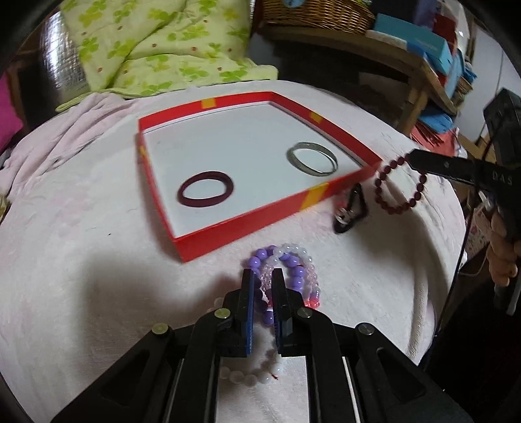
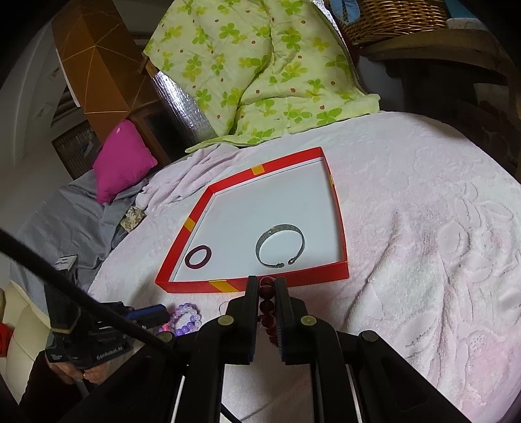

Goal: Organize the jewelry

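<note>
A red shallow box (image 1: 247, 224) (image 2: 338, 273) lies on the pink bedspread. It holds a dark maroon bangle (image 1: 205, 189) (image 2: 198, 257) and a silver cuff bracelet (image 1: 312, 158) (image 2: 280, 246). My left gripper (image 1: 263, 273) is shut on a bundle of purple and pink bead bracelets (image 1: 296, 270) (image 2: 187, 320) near the box's front corner. My right gripper (image 2: 266, 283) (image 1: 411, 160) is shut on a dark red bead bracelet (image 1: 399, 184) (image 2: 267, 307), which hangs just outside the box's right wall. A black hair clip (image 1: 351, 211) lies beside the box.
A white bead bracelet (image 1: 257, 371) lies under my left gripper. A green clover quilt (image 2: 260, 71) and a magenta pillow (image 2: 123, 159) lie behind the box. A wicker basket (image 1: 312, 13) and blue boxes (image 1: 423, 42) sit on a wooden shelf at the right.
</note>
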{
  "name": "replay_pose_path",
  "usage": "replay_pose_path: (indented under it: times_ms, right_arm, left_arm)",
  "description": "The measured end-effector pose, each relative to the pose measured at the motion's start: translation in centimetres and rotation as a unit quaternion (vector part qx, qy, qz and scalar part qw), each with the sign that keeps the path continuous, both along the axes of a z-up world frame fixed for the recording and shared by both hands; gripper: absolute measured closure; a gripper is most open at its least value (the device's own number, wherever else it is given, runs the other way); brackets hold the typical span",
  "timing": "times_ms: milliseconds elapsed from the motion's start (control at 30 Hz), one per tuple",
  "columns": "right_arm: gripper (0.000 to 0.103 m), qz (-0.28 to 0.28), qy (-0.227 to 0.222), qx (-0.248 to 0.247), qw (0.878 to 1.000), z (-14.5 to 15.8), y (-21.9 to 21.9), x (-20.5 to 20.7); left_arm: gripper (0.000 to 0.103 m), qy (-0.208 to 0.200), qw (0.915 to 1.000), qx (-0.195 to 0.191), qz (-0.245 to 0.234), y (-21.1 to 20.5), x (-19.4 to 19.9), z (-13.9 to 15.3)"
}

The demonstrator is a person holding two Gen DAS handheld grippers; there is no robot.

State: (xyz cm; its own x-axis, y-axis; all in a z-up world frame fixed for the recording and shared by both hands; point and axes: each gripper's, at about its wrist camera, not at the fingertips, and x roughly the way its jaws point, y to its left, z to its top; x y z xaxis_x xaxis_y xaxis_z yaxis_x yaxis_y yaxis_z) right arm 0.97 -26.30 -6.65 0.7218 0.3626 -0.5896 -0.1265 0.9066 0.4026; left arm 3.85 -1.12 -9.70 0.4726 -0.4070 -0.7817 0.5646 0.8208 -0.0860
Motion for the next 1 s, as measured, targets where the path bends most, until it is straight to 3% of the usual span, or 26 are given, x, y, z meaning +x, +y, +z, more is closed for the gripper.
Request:
replay_pose_path:
  times_ms: [200,367,467,567,700,900,1000]
  right_arm:
    - [0.092,0.003,0.002,-0.006,1.0,-0.2,0.2,-0.1]
    - [0.092,-0.002,0.002,-0.003,1.0,-0.1,-0.1,-0.2]
    - [0.092,0.0,0.003,-0.002,1.0,-0.1,-0.2,-0.3]
    - [0.092,-0.001,0.003,-0.003,1.0,-0.1,-0.3,-0.4]
    - [0.092,-0.003,0.003,0.003,1.0,-0.1,-0.4,-0.5]
    - [0.092,0.002,0.005,-0.001,1.0,-0.1,-0.1,-0.4]
    - [0.092,0.001,0.005,-0.001,1.0,-0.1,-0.1,-0.4]
  left_arm:
    - [0.093,0.019,0.9994,-0.015,-0.026,-1.0,0.0,-0.3]
    - [0.093,0.035,0.9983,-0.002,-0.046,-2.7,-0.3,-1.2]
    - [0.092,0.034,0.9988,-0.011,-0.034,-2.4,-0.1,-0.8]
    - [0.082,0.029,0.9992,-0.017,-0.023,-1.8,0.2,-0.4]
    - [0.08,0.015,0.9995,-0.022,-0.019,-1.5,0.0,0.1]
    - [0.08,0.026,0.9991,-0.005,-0.032,-2.4,0.3,-0.9]
    - [0.08,0.034,0.9988,-0.014,-0.032,-2.5,0.5,-1.1]
